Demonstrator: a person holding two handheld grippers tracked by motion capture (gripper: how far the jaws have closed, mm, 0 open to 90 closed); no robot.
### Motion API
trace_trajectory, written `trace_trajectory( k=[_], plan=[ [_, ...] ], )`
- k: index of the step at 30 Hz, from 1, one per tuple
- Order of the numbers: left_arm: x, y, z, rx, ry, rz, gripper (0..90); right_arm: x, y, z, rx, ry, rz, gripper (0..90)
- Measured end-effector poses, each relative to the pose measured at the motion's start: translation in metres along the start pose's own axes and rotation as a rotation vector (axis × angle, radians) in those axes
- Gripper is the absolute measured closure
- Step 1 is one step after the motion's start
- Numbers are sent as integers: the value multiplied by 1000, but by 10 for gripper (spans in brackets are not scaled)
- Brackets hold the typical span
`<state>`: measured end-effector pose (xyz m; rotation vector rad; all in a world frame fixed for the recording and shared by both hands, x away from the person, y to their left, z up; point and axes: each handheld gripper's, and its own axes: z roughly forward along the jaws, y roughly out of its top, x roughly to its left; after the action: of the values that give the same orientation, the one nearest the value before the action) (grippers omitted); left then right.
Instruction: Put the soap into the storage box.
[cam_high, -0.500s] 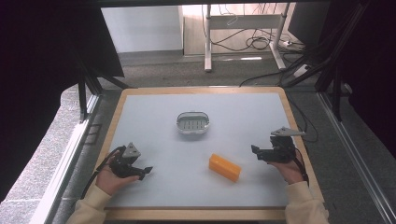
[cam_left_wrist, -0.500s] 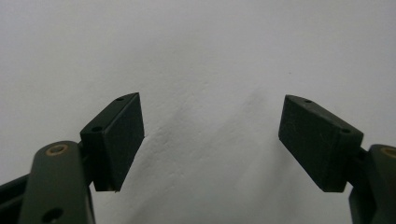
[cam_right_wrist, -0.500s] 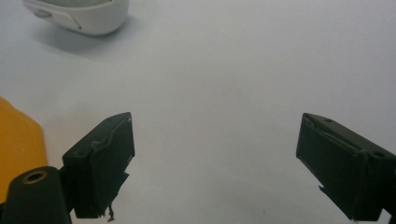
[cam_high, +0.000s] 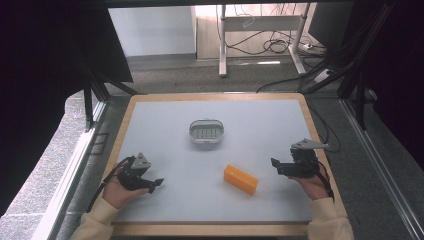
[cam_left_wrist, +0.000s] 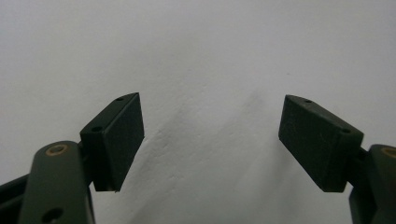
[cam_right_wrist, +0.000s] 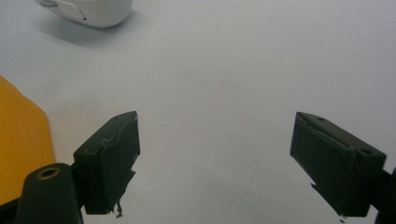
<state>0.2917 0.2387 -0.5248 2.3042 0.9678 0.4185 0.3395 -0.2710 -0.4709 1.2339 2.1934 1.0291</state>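
From the high view I have the white table with its wooden rim filling the middle of the frame, and both of my grippers sit low in the picture, one at each side. My left gripper is in the lower left, held in a hand whose pale sleeve comes in from the bottom edge; its tips point toward the centre of the picture. In the left gripper view its two black jaws stand wide apart with nothing between them — just bare white tabletop behind. My right gripper is at the lower right, near the table's right rim, tips pointing left toward the middle. In the right gripper view its jaws are likewise spread wide and empty, with plain table surface between the pads. The orange block lies flat on the table, lower centre of the high view and a little right of middle, turned at a slant so one end points to the upper left and the other to the lower right. It sits between the two grippers, nearer the right one, but apart from both. In the right gripper view it appears as an orange shape at the left edge, just beside the left jaw. Above the block in the high view, near the centre of the table, sits a small white oval dish with a slotted inside — its pale rim also shows at the upper left of the right gripper view.
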Motion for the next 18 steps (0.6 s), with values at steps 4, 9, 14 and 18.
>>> trace_trajectory(
  k=[4, 9, 14, 18],
  plan=[
    [-1, 0, 0, -1, 6, 2, 224, -1, 2, 0, -5, 16, -3, 177],
    [-1, 2, 1, 7, 8, 8, 223, -4, -1, 3, 5, 40, -8, 194],
    [0, 2, -1, -2, 9, 2, 223, -5, -1, 0, -6, 36, 0, 194],
    [-1, 2, -2, -3, 8, 4, 223, -3, 1, -3, -15, 32, 0, 192]
  ],
)
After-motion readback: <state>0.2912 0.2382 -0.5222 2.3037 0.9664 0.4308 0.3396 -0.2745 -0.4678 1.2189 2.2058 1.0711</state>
